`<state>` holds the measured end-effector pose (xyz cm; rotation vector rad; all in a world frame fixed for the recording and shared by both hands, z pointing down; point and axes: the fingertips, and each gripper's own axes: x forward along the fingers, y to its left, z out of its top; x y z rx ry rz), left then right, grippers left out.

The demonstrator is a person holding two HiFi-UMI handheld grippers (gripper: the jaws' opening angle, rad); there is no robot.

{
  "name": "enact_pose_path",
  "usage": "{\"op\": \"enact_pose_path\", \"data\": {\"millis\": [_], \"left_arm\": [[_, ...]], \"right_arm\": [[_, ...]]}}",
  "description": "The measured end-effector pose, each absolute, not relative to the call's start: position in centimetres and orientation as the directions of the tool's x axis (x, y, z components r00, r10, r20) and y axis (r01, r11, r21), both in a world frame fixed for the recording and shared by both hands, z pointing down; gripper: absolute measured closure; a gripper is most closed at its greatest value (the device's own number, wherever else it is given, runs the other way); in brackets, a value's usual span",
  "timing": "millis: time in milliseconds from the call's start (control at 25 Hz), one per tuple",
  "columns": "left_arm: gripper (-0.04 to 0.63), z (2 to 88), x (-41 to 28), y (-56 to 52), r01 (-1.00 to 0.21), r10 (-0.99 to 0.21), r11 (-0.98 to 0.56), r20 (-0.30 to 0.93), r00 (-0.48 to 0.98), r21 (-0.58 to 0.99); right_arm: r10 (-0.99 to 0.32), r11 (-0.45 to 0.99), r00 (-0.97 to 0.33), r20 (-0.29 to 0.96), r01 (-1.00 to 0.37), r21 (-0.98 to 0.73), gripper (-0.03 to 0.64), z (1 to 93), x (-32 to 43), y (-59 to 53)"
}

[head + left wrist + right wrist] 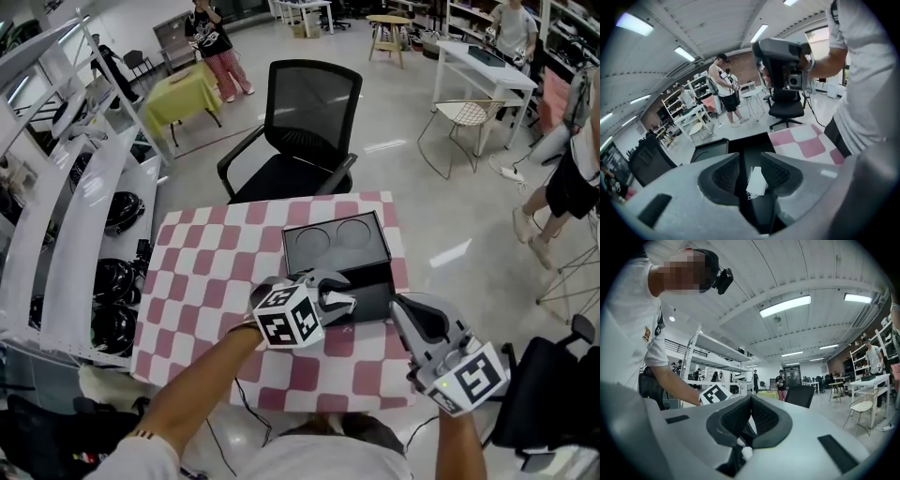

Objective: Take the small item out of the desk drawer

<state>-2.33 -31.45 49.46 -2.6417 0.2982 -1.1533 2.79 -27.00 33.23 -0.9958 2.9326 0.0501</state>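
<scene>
L gripper (750, 158) jaws apart; white item (756, 182) between them, toward 3 o'clock side, over open drawer (746, 142). R gripper (751, 398) clenched, empty.

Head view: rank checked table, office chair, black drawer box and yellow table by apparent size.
1. checked table
2. office chair
3. black drawer box
4. yellow table
The chair and yellow table stand farther from the camera, so their true sizes may rank differently.

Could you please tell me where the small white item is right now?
In the left gripper view, the white item sits between the left gripper's parted jaws, over the open black drawer on the checked table.
</scene>
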Motion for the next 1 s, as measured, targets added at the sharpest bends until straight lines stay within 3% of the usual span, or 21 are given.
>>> {"op": "enact_pose_path", "data": {"millis": [240, 1000], "left_arm": [[0.392, 53.8, -2.3, -31.3, 0.076, -0.212, -0.953, 0.829, 0.517, -0.292], [0.382, 60.1, -2.6, -31.7, 0.265, -0.103, -0.950, 0.968, 0.231, -0.164]], "right_arm": [[-0.629, 0.777, -0.776, -0.046, -0.629, -0.004, 0.604, 34.0, 4.3, -26.8], [-0.656, 0.754, -0.752, -0.054, -0.655, -0.048, 0.604, 35.4, 7.4, -27.3]]}}
